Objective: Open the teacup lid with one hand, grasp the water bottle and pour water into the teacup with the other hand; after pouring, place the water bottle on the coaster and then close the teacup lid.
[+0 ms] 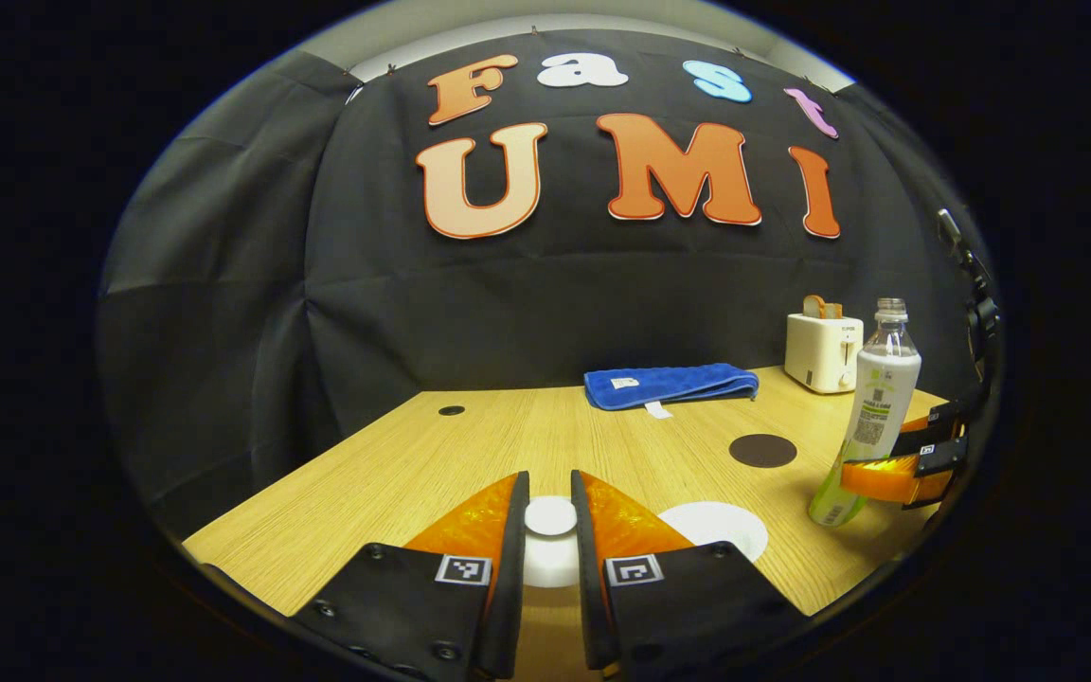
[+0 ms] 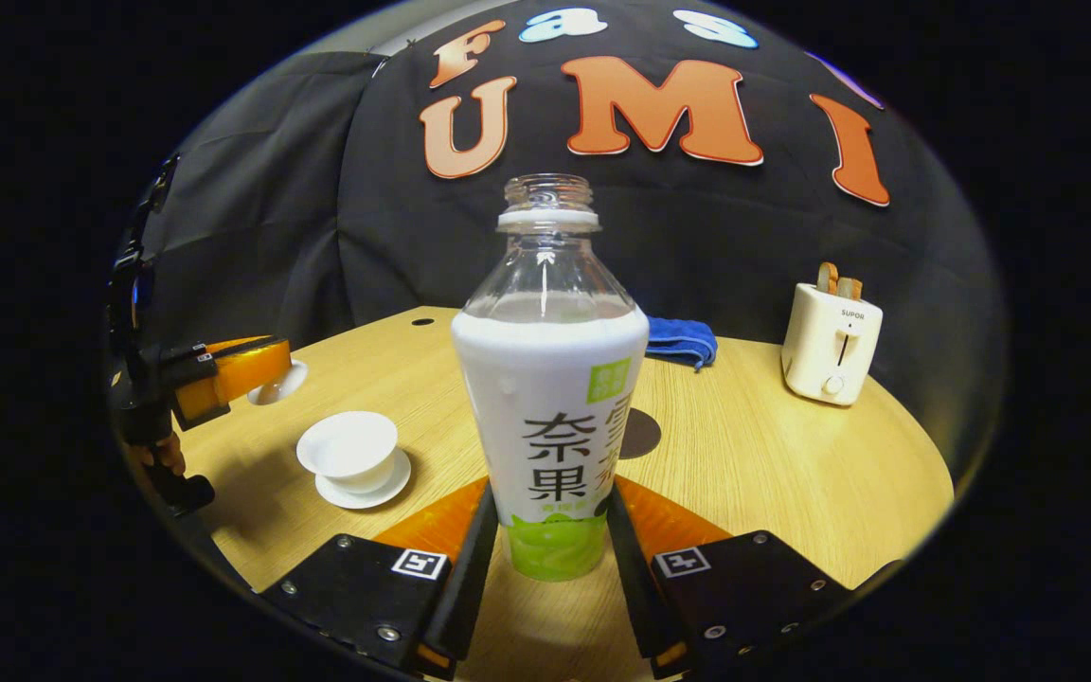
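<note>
One uncapped clear plastic water bottle (image 2: pixel 550 398) stands clamped in the right gripper (image 2: pixel 550 559); the left gripper (image 1: pixel 550 530) pinches one white porcelain lid (image 1: pixel 550 516), lifted left of one open white teacup (image 2: pixel 348 445). One dark round coaster (image 1: pixel 762 450), one blue towel (image 1: pixel 670 385) and one white toaster (image 2: pixel 831 352) lie farther back on the wooden surface (image 2: pixel 773 464).

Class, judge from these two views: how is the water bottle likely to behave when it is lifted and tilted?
The water bottle looks tall and narrow-based, so probably tippy. Its mouth is uncapped, so tilting may spill. The glossy sleeve might slip between the right hand-held gripper fingers.

White teacup (image 2: pixel 348 445), blue towel (image 1: pixel 670 385), cream toaster (image 2: pixel 831 352), white-and-green bottle (image 2: pixel 551 417), dark coaster (image 1: pixel 762 450).
</note>
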Demonstrator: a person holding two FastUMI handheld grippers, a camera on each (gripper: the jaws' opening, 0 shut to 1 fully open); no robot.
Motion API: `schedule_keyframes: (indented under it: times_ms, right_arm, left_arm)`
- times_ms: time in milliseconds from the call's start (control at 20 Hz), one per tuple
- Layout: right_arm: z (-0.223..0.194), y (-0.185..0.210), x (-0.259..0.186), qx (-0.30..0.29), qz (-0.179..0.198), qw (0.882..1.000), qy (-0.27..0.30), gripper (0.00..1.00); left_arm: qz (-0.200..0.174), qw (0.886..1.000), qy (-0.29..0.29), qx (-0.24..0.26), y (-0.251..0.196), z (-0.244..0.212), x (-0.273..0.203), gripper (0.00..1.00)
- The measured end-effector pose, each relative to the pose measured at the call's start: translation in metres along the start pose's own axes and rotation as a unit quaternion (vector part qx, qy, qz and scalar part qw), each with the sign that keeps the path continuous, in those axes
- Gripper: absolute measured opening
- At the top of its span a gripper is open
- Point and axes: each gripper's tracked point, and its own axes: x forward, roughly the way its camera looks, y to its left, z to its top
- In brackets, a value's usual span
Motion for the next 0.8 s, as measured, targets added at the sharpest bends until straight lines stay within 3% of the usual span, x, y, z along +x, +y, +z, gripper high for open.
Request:
schedule_keyframes:
  times_ms: [350,650,800]
  right_arm:
    - [0.026,-0.007,0.004,-0.155,-0.046,0.987,-0.022,0.65]
    - [0.042,-0.012,0.011,-0.309,-0.089,0.946,-0.039,0.64]
    - [0.044,-0.013,0.018,-0.380,-0.107,0.918,-0.042,0.64]
  left_arm:
    - [0.015,1.000,-0.001,-0.007,0.026,-0.003,-0.006,0.30]
    - [0.031,0.999,0.001,-0.011,0.045,-0.009,-0.012,0.29]
    - [0.034,0.999,0.005,-0.012,0.050,-0.012,-0.015,0.28]
